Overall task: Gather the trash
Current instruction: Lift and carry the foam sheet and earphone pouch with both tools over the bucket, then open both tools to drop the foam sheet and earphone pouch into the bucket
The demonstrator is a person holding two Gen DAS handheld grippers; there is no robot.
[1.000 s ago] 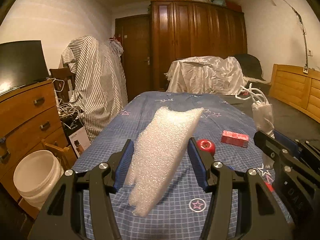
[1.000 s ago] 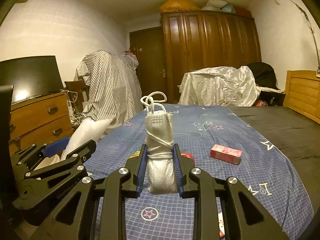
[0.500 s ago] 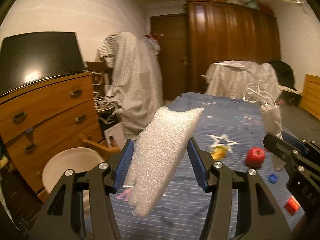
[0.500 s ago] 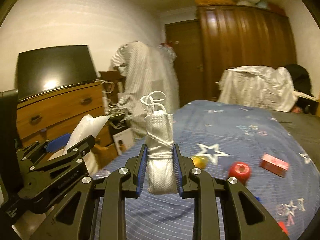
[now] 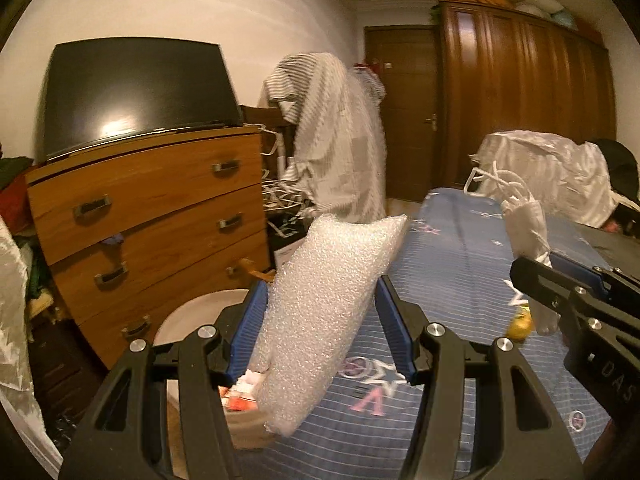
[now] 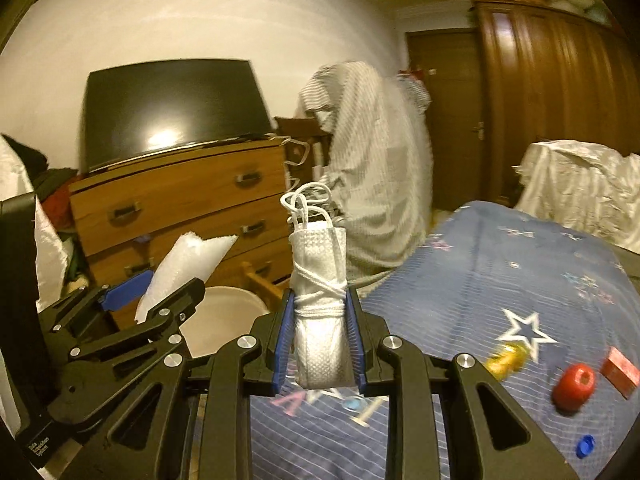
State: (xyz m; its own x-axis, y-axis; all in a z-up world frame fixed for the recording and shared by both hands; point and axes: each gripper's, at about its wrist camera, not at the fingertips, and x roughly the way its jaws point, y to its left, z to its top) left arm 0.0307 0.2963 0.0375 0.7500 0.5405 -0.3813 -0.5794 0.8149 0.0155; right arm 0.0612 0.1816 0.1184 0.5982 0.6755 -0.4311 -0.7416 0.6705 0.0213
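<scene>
Our left gripper (image 5: 320, 330) holds a sheet of bubble wrap (image 5: 324, 312) between its blue fingers (image 5: 394, 334), the sheet tilted up and to the right above the edge of the bed (image 5: 460, 280). Our right gripper (image 6: 319, 340) clamps a rolled white face mask (image 6: 320, 320), bound in its own ear loops and standing upright. The white bucket (image 6: 224, 320) sits on the floor beside the bed, in front of the wooden dresser (image 5: 152, 216); only the left wrist view looks into it, showing red and white scraps (image 5: 240, 394). Only the right wrist view shows a red cap (image 6: 574, 388), a red box (image 6: 620, 370) and a blue bottle cap (image 6: 585, 446) lying on the bedspread. A yellow wrapper (image 6: 505, 356) appears in both.
</scene>
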